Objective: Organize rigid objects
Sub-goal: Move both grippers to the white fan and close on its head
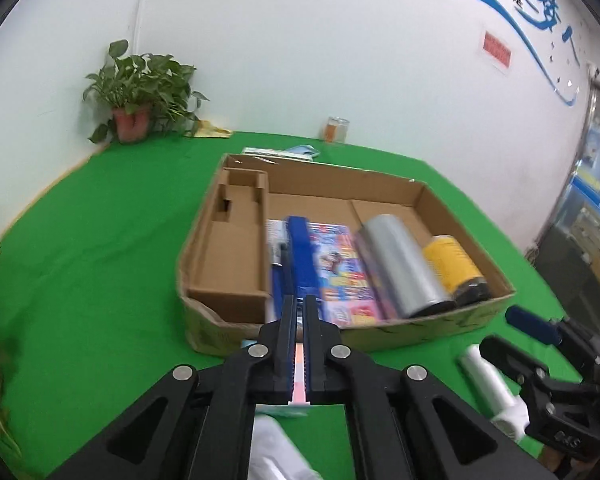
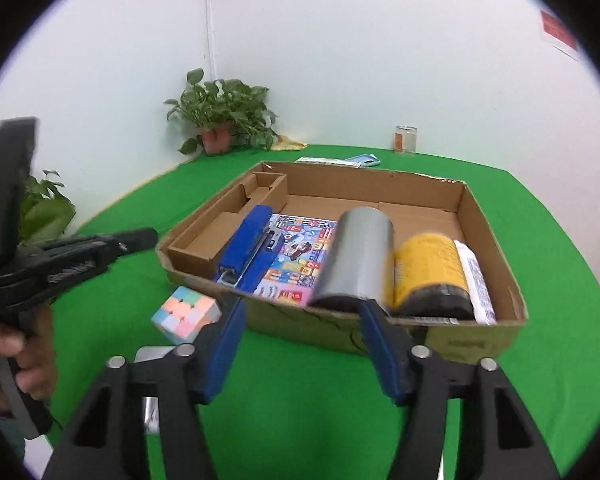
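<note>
A shallow cardboard box [image 1: 420,328] [image 2: 460,344] lies on the green table. It holds a blue stapler [image 1: 300,256] [image 2: 248,244], a colourful picture pack [image 1: 340,268] [image 2: 300,256], a silver cylinder [image 1: 400,268] [image 2: 360,256] and a yellow can [image 1: 452,260] [image 2: 428,268] with a black end. A pastel puzzle cube [image 2: 186,312] sits on the cloth just outside the box's front wall. My left gripper [image 1: 300,300] [image 2: 152,236] is shut and holds nothing; the cube shows as a pink strip through its slit. My right gripper [image 2: 303,308] [image 1: 516,336] stands open and bare before the box.
A white roll [image 1: 484,376] lies on the cloth under the right gripper. At the table's far edge stand a potted plant [image 1: 136,96] [image 2: 220,116] and a glass jar [image 1: 334,130] [image 2: 405,139], with a light blue flat thing [image 2: 366,159]. A person's hand [image 2: 20,356] grips the left tool.
</note>
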A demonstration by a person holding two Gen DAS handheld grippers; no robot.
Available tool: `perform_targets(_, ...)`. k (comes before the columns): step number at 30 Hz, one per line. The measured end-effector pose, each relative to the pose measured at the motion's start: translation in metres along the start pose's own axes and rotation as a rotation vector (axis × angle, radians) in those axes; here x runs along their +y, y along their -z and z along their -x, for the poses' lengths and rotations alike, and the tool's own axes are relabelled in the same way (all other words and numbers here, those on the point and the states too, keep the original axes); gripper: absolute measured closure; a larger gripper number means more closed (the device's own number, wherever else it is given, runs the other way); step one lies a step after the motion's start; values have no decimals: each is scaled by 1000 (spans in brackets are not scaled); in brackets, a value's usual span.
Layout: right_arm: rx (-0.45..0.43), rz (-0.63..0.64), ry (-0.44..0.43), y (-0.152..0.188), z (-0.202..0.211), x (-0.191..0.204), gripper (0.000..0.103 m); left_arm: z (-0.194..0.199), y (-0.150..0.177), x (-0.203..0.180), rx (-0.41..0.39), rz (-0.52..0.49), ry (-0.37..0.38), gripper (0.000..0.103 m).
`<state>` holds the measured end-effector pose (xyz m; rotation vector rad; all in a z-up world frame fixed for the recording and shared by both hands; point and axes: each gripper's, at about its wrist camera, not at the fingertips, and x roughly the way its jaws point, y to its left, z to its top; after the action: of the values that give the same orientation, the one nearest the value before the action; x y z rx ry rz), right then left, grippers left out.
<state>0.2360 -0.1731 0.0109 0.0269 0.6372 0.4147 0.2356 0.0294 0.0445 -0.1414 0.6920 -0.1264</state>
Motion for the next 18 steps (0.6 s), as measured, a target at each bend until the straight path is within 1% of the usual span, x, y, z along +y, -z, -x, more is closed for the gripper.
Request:
perform_targets(1, -11, -10, -32, 3, 6, -4, 31, 4, 2, -7, -13, -11, 19, 92)
perform_targets(2, -14, -11, -38, 6, 12, -6, 19, 8, 6, -16, -20, -33, 23, 49)
perform_targets(3, -20, -10, -18, 10, 18, -9, 6, 9, 8, -26, -17, -51, 14, 4)
perform_targets(4, -28, -14, 1, 15, 23, -13, 4, 10, 13, -34, -34, -62, 10, 4)
perform_targets(5, -28, -25, 2, 19, 27, -19, 4, 10, 18, -43, -46, -81, 26, 0)
perform_targets(7, -6, -65, -6, 29, 32, -34, 4, 3, 30, -60, -15, -119, 77, 0)
perform_targets(9, 14, -94, 10, 41, 37, -48, 4, -8, 42, -71, 21, -125, 82, 0)
perform_targets(12, 58, -125, 41, 62, 44, -68, 4, -28, 58, -79, 77, -81, 85, 0)
perform_targets(14, 107, -135, 59, 76, 45, -78, 4, -41, 68, -82, 114, -42, 87, 0)
perform_targets(16, 164, -124, 81, 89, 44, -85, 4, -53, 79, -86, 154, -27, 84, 1)
perform_targets(18, 211, -114, 94, 100, 41, -89, 4, -57, 88, -88, 176, -22, 84, 0)
